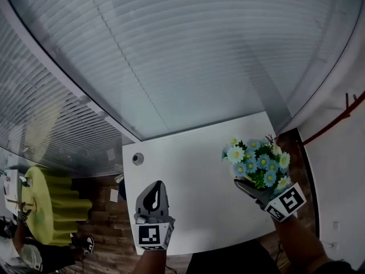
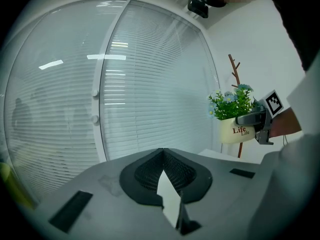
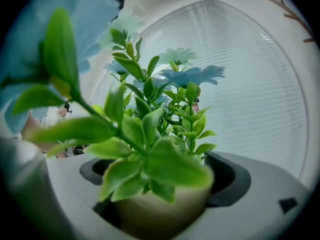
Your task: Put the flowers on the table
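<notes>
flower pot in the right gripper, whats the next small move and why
Probably lower it and ease it a little left onto the white table. The right gripper is shut on the flower pot, which appears held above the surface near the table's right edge, with bare tabletop to its left.

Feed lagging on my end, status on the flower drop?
Left gripper shut, empty, low over table. Right gripper shut on flower pot, upright, apparently not set down yet. Only a grommet on the tabletop, well clear.
</notes>
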The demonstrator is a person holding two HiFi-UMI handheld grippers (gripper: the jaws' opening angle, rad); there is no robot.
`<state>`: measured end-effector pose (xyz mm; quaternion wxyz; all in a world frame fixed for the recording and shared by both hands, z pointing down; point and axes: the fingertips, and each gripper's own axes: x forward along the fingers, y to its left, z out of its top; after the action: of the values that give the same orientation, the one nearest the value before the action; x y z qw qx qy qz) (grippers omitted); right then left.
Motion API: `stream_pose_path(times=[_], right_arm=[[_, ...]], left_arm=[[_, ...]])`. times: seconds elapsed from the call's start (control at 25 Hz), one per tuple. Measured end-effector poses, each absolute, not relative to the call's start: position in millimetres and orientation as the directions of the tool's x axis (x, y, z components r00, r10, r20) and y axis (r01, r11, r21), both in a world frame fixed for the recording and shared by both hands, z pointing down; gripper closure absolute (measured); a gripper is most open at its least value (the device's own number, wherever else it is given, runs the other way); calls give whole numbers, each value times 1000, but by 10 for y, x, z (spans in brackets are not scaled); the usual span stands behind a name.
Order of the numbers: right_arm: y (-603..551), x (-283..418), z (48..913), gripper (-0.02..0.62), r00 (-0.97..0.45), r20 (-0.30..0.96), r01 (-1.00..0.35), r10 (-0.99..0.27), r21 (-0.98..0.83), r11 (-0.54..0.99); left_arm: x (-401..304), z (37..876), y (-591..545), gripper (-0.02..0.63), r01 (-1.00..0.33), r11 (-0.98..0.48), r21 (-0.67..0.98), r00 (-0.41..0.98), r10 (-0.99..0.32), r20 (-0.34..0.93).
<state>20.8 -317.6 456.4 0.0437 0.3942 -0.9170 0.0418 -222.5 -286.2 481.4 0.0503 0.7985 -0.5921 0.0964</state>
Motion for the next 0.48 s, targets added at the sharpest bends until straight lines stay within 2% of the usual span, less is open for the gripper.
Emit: stream_pose_path(times=[0.48], right_arm=[[-3157, 301, 5054, 74, -688, 158, -722, -708, -50, 690]], left_arm=[[-2211, 5372, -2904, 601, -954, -297, -43, 278, -929, 246]])
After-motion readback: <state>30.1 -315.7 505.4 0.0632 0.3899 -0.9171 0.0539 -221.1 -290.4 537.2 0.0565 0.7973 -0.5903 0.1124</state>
